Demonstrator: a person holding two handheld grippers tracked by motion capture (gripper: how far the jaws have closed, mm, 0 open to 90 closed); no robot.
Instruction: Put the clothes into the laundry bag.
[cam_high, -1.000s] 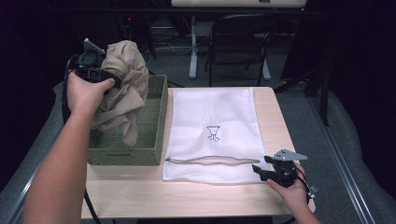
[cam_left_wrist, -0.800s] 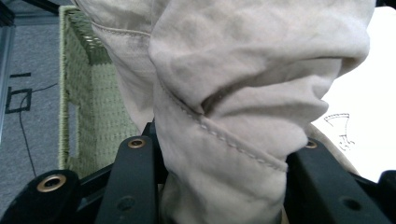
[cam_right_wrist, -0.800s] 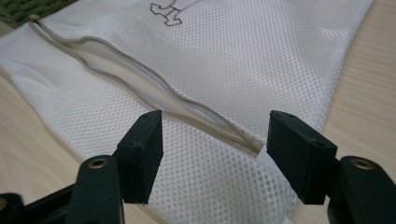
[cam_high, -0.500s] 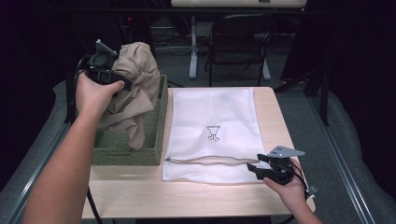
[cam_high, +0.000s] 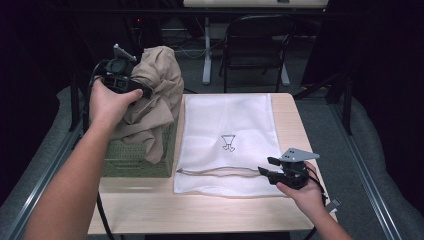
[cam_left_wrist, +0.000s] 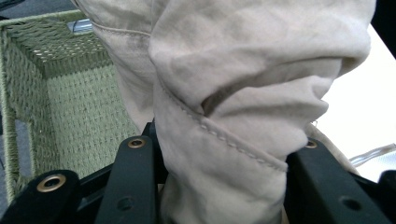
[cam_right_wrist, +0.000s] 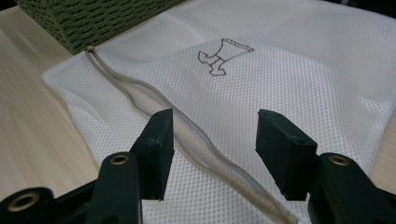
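Here the left gripper (cam_high: 131, 85) pinches the tan cloth (cam_high: 155, 100) above the basket (cam_high: 137, 162) at left; the right gripper (cam_high: 265, 167), fingers spread and just closing on nothing, hovers over the mesh bag's (cam_high: 230, 120) near edge.

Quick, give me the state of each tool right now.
Left tool: shut on the beige garment, lifted above the green basket.
Right tool: open, jaws just been closing, over the white mesh bag; nothing gripped.
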